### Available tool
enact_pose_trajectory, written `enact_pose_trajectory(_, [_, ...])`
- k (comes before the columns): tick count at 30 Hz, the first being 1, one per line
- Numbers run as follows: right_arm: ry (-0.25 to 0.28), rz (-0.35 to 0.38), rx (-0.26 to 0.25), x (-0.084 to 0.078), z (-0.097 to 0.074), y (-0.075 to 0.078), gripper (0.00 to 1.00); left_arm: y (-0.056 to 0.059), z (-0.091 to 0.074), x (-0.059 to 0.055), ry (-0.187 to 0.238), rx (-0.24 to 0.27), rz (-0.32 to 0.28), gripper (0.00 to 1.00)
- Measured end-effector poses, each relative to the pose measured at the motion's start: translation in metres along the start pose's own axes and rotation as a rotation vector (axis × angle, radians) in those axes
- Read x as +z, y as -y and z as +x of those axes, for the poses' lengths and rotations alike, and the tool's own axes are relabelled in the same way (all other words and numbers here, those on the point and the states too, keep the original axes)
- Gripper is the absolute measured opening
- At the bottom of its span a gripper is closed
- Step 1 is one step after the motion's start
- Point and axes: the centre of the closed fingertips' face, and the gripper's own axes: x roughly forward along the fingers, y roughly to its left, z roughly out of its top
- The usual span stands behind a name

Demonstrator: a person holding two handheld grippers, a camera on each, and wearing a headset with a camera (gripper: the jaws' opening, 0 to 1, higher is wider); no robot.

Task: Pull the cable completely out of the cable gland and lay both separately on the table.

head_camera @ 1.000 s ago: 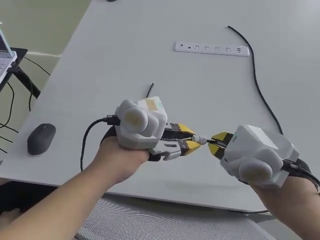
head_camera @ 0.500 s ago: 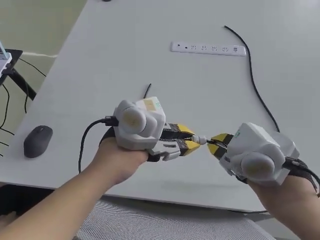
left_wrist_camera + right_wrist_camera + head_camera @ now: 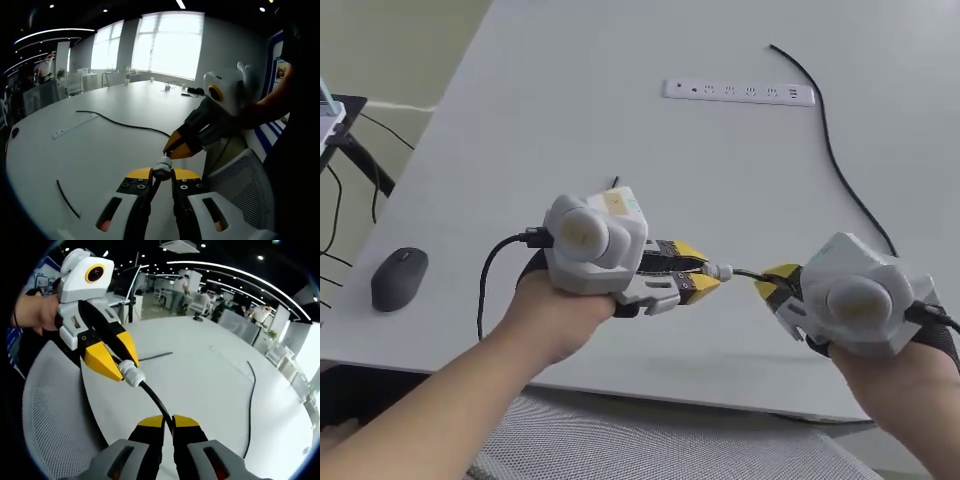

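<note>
Cable gland (image 3: 131,374) gripped, cable (image 3: 155,400) pinched (mouse (image 3: 400,278) nearby)

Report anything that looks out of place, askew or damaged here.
Nothing stands out. The left gripper is shut on the white cable gland, the right gripper on the black cable, which runs unbroken between them. The power strip lies flat on the table.
</note>
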Motion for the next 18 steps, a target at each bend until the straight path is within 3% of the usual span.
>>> enact_pose_trajectory(7, [-0.013, 0.168, -0.010, -0.017, 0.002, 0.009, 0.00, 0.000, 0.000, 0.001, 0.003, 0.003, 0.003, 0.15])
enact_pose_trajectory(14, [-0.040, 0.230, -0.048, -0.041, 0.004, 0.023, 0.00, 0.000, 0.001, -0.001, 0.000, 0.007, 0.004, 0.15])
enact_pose_trajectory(18, [-0.050, 0.303, -0.060, -0.054, 0.005, 0.027, 0.00, 0.001, 0.000, -0.001, -0.002, 0.007, 0.007, 0.15])
